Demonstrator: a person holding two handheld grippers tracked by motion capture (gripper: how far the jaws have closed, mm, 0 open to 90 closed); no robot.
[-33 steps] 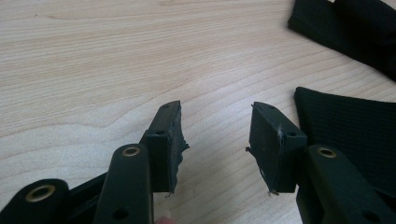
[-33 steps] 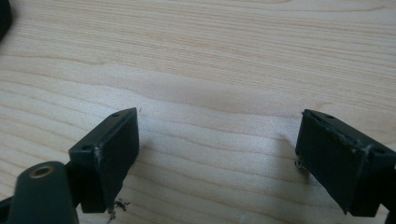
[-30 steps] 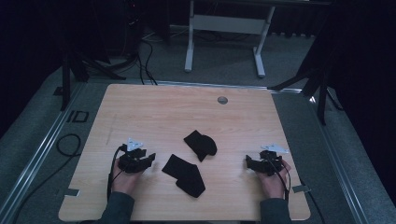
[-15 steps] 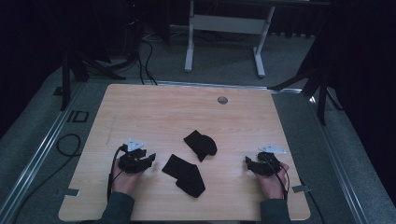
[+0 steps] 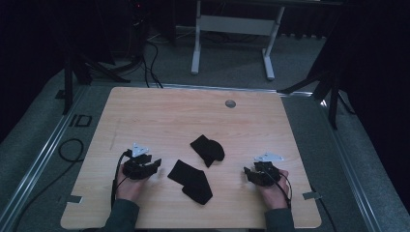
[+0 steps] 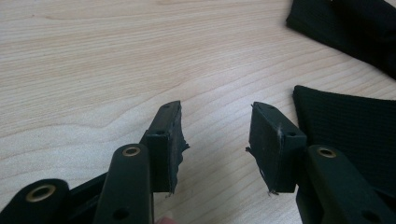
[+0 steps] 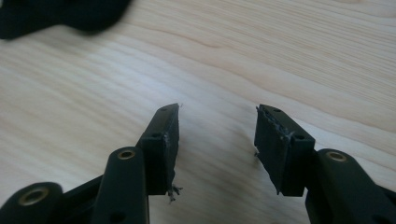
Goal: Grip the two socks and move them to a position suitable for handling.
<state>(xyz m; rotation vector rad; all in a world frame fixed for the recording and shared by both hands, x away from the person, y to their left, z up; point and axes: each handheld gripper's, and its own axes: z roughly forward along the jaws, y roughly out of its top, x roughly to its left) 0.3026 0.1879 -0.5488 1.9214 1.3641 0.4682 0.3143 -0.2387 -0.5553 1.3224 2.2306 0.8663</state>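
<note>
From the high view I have both hands low in the frame, resting on the wooden table (image 5: 159,111). The left gripper (image 5: 153,164) sits at lower left and the right gripper (image 5: 247,173) at lower right, each with a grey three-cornered plate on top and a cable trailing back toward the wrist.

Between them lie two pieces of black cloth, which look like socks. The nearer black sock (image 5: 190,181) lies just below the centre of the frame, stretched on a diagonal from upper left to lower right, close to my left gripper's tips but not touching them. The farther black sock (image 5: 207,150) lies a little above and to the right of it, folded into a rounded shape; the two are near each other and look just apart.

In the left gripper view my jaws stand part open over bare wood with nothing between them. The nearer sock's ribbed edge (image 6: 345,126) sits at the right of that frame, just beside the right-hand jaw, and the other sock (image 6: 345,28) fills the upper right corner.

In the right gripper view my jaws stand at a middling gap, having just been closing, and only wood grain shows between them; they grip nothing. A blurred dark edge of the farther sock (image 7: 60,14) lies in the upper left corner, well apart from the tips.

A small round grommet (image 5: 230,103) sits near the table's far edge.
</note>
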